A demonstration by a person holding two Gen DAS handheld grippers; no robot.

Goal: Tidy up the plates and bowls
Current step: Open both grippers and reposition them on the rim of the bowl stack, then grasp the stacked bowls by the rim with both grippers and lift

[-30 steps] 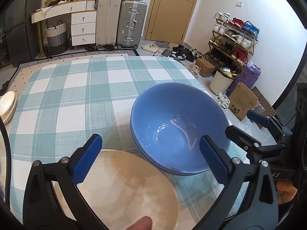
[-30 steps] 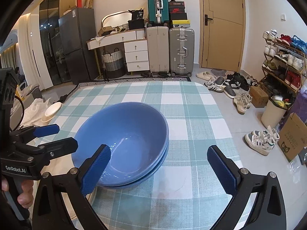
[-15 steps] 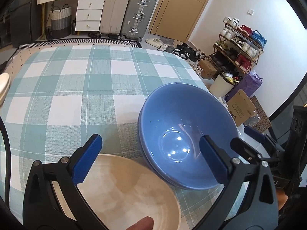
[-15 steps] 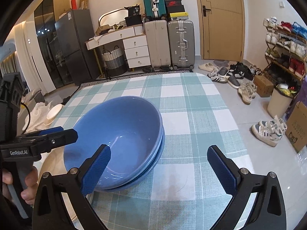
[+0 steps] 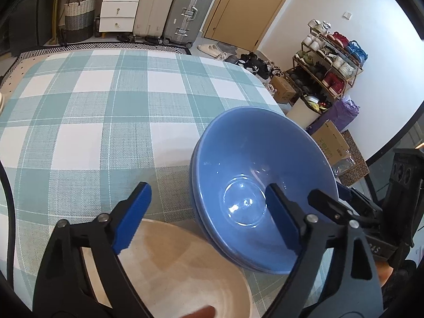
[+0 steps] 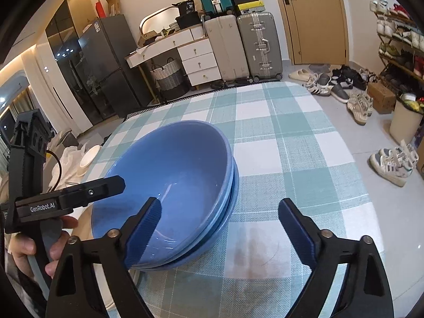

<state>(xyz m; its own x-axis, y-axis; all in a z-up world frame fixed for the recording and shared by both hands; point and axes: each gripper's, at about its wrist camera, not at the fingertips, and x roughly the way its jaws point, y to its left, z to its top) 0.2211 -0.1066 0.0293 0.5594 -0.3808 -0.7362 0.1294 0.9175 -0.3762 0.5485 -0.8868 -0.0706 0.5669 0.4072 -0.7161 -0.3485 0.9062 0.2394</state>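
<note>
Two blue bowls [image 5: 254, 164] [image 6: 172, 175] sit nested on the checked tablecloth [image 5: 106, 106], close to its right edge. A cream plate [image 5: 175, 270] lies just in front of them. My left gripper [image 5: 208, 217] straddles the bowls' left rim, one finger over the cream plate and the other inside the bowl. Its jaws are closing and the pads are not touching the rim. My right gripper [image 6: 218, 229] straddles the opposite rim, its left finger inside the bowl and its right finger over the cloth. It is closing too, without contact.
Small cream dishes [image 6: 88, 156] sit at the table's far left edge. The cloth [image 6: 278, 137] beyond the bowls is bare. Past the right edge, on the floor, are cardboard boxes [image 5: 328, 143], a shoe rack [image 5: 331, 61] and scattered shoes. Suitcases [image 6: 259, 45] stand by the door.
Both grippers have sunk toward the blue bowls, which now look larger and nearer. Each pair of jaws has narrowed and now has a rim of the bowls between its fingers.
</note>
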